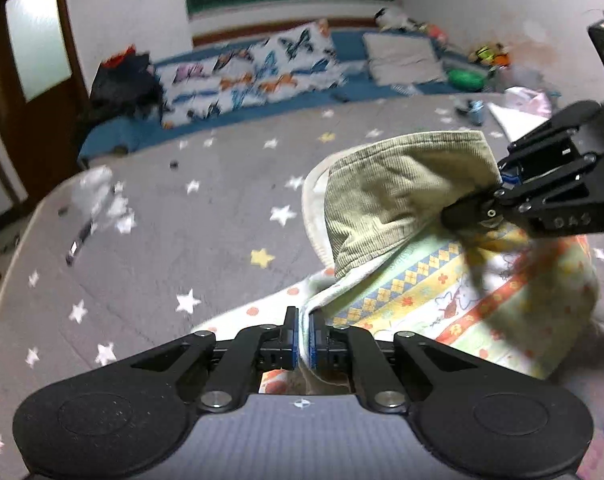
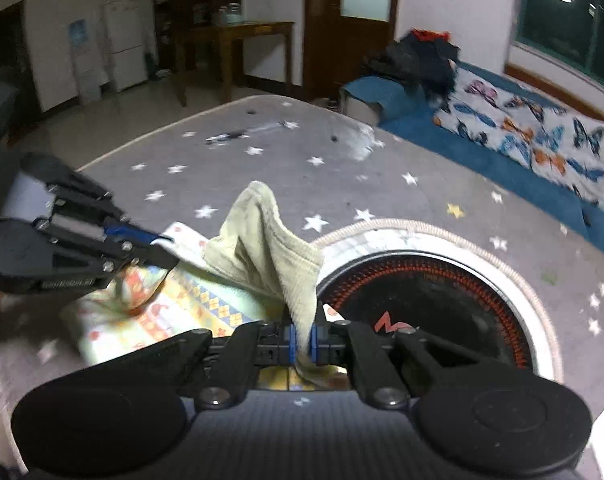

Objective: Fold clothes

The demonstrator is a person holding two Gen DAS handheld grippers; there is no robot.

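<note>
Folding mid-carry | L hand-held gripper (image 1: pixel 304 334) clamped on garment (image 1: pixel 402 200) hem, R hand-held gripper (image 2: pixel 304 336) pinching its corduroy edge | garment lifted over starry counter (image 1: pixel 161 240) | nxt: you lay edge across, align.

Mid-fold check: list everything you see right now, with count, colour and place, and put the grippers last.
garment: one, olive corduroy with a colourful patterned lining, lifted above the cover, held at two edges
cover: one, grey with white and yellow stars, spread under the garment
round heater: one, black with red ring, set in the cover beside the garment
butterfly quilt: one, white with blue and orange butterflies, on the blue mat by the wall
pillow: one, pale grey, on the same mat
dark clothes pile: one, black with red, at the mat's end
wooden table: one, brown, near the door
left hand-held gripper: one, black, shut on the garment
right hand-held gripper: one, black, shut on the garment
</note>
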